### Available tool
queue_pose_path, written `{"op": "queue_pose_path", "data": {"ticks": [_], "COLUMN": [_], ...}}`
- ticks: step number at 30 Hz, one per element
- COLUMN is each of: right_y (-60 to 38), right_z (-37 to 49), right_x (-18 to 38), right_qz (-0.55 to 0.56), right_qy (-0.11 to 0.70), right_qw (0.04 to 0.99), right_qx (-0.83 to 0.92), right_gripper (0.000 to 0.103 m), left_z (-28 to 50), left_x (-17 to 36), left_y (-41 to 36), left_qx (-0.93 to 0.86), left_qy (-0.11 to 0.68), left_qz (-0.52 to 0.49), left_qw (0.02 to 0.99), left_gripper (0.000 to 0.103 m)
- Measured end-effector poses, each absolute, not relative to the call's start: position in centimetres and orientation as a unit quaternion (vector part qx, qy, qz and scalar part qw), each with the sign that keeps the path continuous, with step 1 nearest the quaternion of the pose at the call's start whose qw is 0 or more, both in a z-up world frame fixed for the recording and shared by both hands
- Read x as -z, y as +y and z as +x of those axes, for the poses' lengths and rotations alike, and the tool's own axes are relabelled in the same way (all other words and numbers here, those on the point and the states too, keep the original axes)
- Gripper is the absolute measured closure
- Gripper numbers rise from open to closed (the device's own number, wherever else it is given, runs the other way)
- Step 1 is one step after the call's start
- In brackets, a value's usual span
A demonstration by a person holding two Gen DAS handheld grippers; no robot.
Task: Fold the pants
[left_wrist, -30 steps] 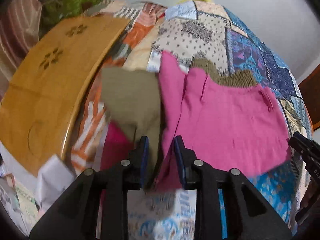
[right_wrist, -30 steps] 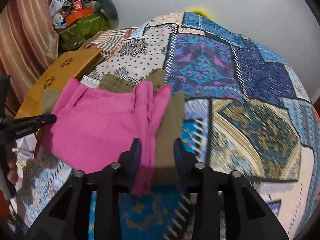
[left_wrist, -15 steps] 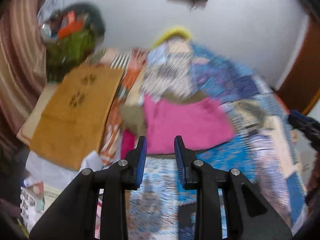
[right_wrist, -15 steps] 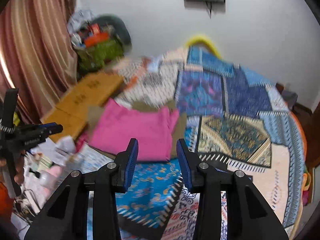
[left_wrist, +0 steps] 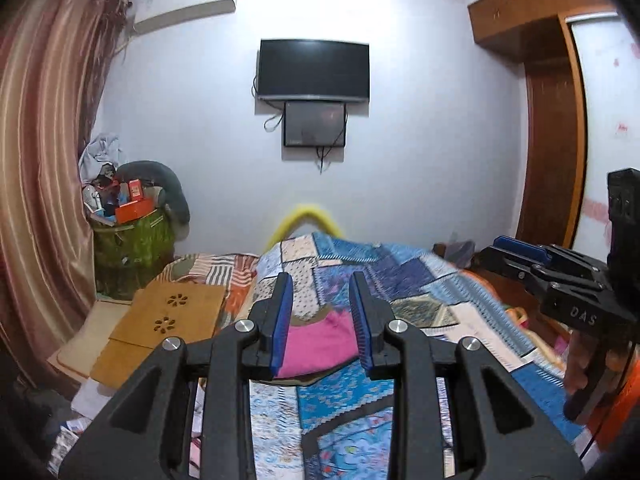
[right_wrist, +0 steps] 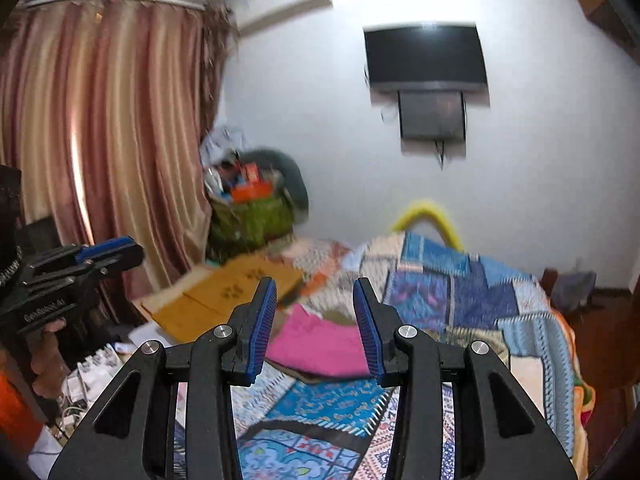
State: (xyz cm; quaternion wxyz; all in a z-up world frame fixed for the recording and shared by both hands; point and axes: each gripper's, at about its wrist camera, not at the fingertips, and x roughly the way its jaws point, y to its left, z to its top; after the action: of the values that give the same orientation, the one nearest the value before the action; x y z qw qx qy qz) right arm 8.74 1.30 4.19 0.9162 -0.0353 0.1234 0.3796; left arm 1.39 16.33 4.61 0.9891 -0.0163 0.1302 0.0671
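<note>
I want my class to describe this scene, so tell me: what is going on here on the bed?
A person holds a two-finger gripper in each hand above a bed covered with a patchwork quilt. A folded pink pair of pants lies on the quilt, on top of an olive-brown garment. Neither tool touches the cloth: the left gripper and right gripper both hang in the air, jaws apart and empty. The fold looks done.

A lived-in home bedroom: a patchwork quilt (left_wrist: 404, 280) covers the bed at lower centre, a television (left_wrist: 313, 70) hangs on the white wall, striped curtains (right_wrist: 100, 128) fill the left, a wooden wardrobe (left_wrist: 552, 120) stands right, an air conditioner (left_wrist: 184, 10) sits upper left.
</note>
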Motion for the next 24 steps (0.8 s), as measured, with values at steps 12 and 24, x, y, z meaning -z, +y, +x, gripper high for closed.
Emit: {"op": "queue_pose_path", "data": {"ticks": [12,24], "right_y": [-0.2,-0.1], "right_z": [1.7,1.8], "right_x": [-4.4,-3.4], "right_qz": [-0.034,-0.031], "right_qy": [0.051,0.063], "right_qw": [0.928,0.94], "right_qx": [-0.366,-0.334], "right_gripper": [0.047,0.0], "left_z": [-4.5,-4.9], "left_x": [-4.2,-3.0], "left_y": [14.1,14.4], "left_qx": [-0.114,-0.128], "left_qy": [0.068,0.066], "left_qz": [-0.029,-0.029], "left_qw": [0.991,0.989], "left_gripper": [0.027,0.0]}}
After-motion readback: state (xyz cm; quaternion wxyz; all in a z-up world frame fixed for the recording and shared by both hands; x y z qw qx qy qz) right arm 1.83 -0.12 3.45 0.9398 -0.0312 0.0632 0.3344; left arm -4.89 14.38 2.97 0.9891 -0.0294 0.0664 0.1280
